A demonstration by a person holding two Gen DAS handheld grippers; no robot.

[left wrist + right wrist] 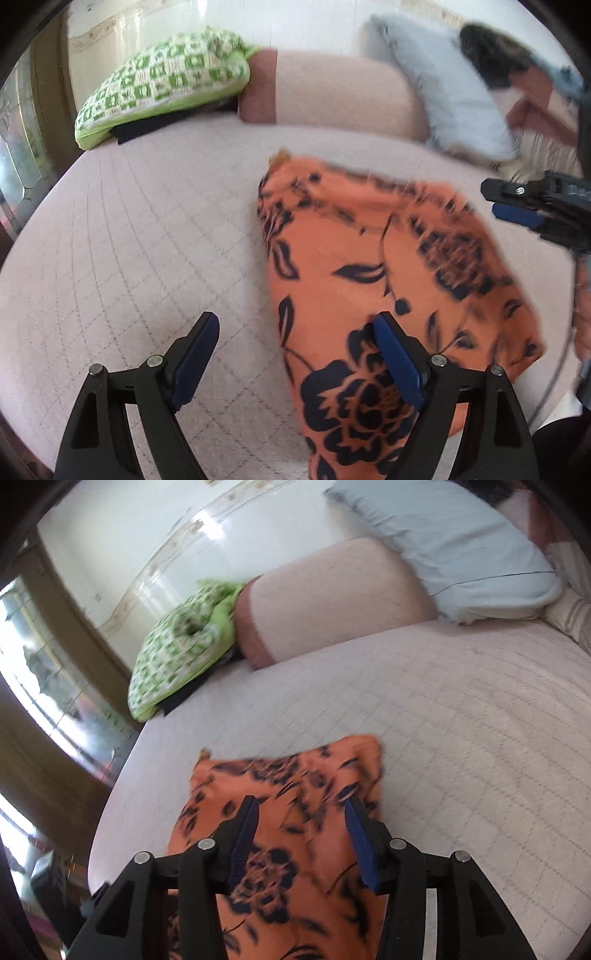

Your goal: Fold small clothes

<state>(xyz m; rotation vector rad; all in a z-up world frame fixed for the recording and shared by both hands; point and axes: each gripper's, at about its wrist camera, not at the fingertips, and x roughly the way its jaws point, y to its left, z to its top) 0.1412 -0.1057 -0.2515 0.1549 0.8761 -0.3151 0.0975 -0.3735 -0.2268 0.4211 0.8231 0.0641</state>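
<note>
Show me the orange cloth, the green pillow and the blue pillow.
Orange cloth (369,258), left wrist view, plain patch near its middle.
Green pillow (166,77), left wrist view, its patterned face.
Blue pillow (461,546), right wrist view, its flat middle.

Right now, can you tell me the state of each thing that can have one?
orange flowered garment: lying on the bed, partly folded, not gripped
left gripper: open, holds nothing
right gripper: open above the garment, holds nothing
green patterned pillow: lying at the head of the bed
pale blue pillow: leaning on the pink bolster

garment (369,266) on bed (147,240) | pillows (332,92) behind | left claw (295,354) partly over garment
</note>
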